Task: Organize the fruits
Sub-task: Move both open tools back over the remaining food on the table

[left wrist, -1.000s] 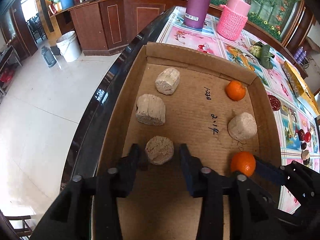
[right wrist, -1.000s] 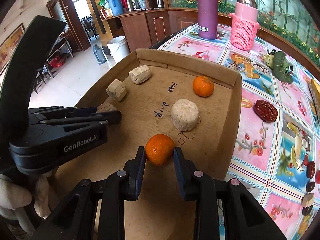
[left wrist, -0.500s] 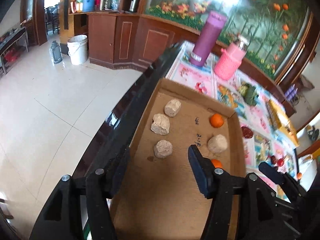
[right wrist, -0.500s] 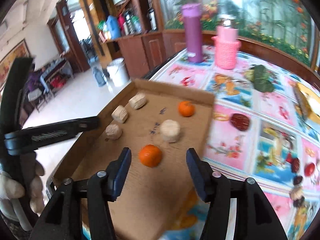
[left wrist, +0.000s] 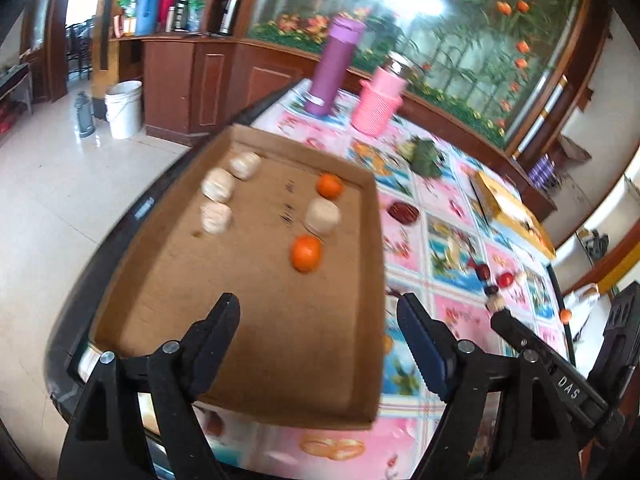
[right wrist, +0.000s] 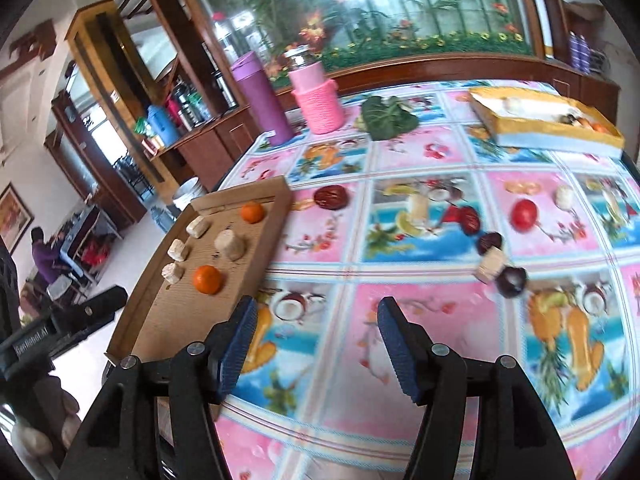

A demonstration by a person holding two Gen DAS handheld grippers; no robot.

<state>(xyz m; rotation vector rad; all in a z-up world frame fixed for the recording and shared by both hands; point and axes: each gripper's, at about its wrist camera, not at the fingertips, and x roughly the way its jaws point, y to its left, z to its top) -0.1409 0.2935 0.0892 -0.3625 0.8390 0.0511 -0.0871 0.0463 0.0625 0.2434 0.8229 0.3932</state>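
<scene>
A shallow cardboard tray (left wrist: 256,364) (right wrist: 256,244) lies at the table's left edge. It holds two oranges (left wrist: 306,253) (right wrist: 207,279) and several pale beige chunks (left wrist: 322,216) (right wrist: 230,243). My left gripper (left wrist: 318,330) is open and empty, raised above the tray's near end. My right gripper (right wrist: 314,328) is open and empty over the tablecloth, right of the tray. Loose on the cloth lie a red fruit (right wrist: 524,213), dark red dates (right wrist: 330,197), dark round fruits (right wrist: 511,281) and a beige chunk (right wrist: 490,265).
A purple bottle (right wrist: 262,98), a pink-sleeved jar (right wrist: 318,96) and a green leafy item (right wrist: 390,118) stand at the back. A yellow box (right wrist: 548,130) with items sits far right. The floor drops off left of the tray.
Both grippers opened, let go of the beige chunk and the orange, and rose back from the tray. The right gripper swung right over the tablecloth.
</scene>
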